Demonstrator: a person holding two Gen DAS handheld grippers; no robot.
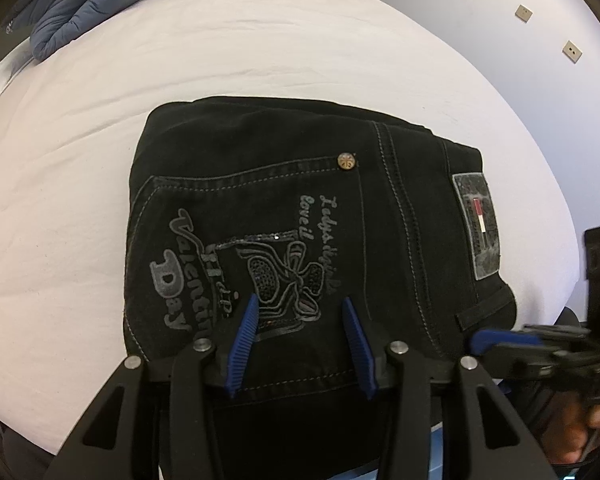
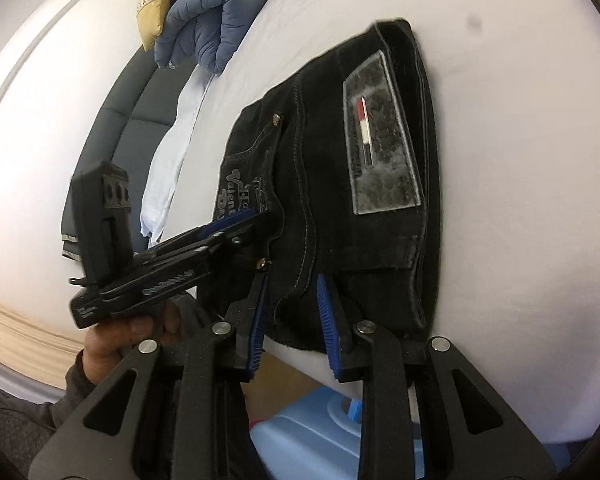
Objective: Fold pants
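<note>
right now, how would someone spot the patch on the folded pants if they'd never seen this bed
On the white bed lies a folded bundle of black pants. Along its waistband edge, away from the embroidered back pocket, sits a grey rectangular patch. It alone carries a narrow red and white stripe down its middle; the other decoration nearby is grey stitched lettering.
</note>
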